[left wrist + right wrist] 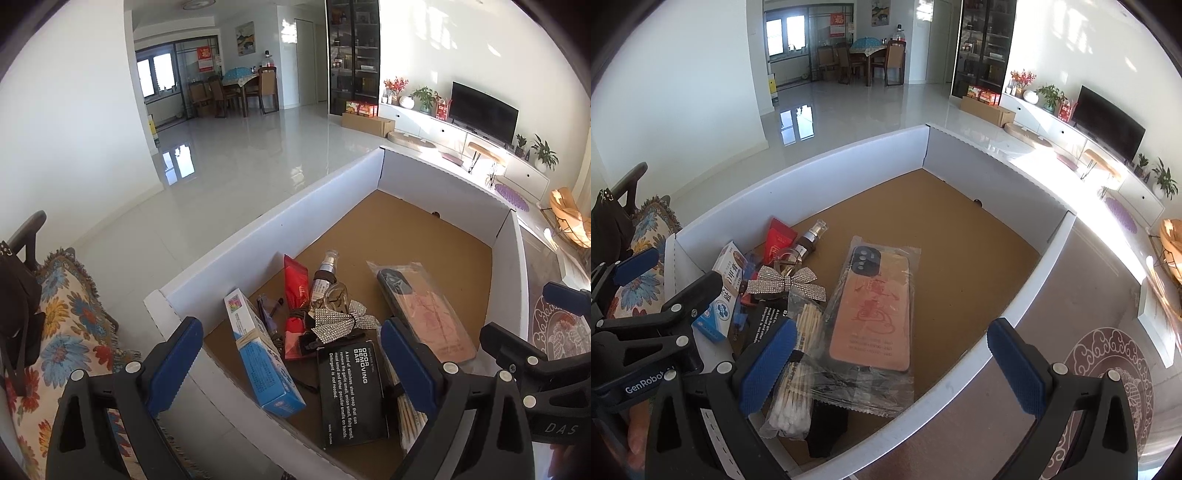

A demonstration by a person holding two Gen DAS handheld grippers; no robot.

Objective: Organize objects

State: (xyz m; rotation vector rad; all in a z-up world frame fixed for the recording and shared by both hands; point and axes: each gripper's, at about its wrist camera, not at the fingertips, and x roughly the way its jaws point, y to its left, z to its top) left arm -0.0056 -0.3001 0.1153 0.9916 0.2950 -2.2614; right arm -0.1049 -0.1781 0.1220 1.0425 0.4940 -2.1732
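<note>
A white cardboard box (pixel 258 236) (pixel 820 166) with a brown floor holds several small items. In it lie a blue-and-white medicine carton (pixel 258 354) (pixel 724 291), a black soap box (pixel 351 391), a rhinestone bow (pixel 336 325) (pixel 786 282), a red sachet (pixel 295 284) (pixel 779 238), a small pump bottle (pixel 323 277) (pixel 810 236), a bagged pink phone case (pixel 424 310) (pixel 873 306) and a pack of cotton swabs (pixel 794 373). My left gripper (pixel 291 365) is open over the near items. My right gripper (pixel 892 365) is open above the phone case's near end.
A floral cushion (pixel 70 332) lies left of the box. A patterned round rug (pixel 1108 373) is on the floor at right. A TV cabinet (pixel 461 136) lines the far right wall. Glossy tile floor stretches to a dining table (pixel 868 55).
</note>
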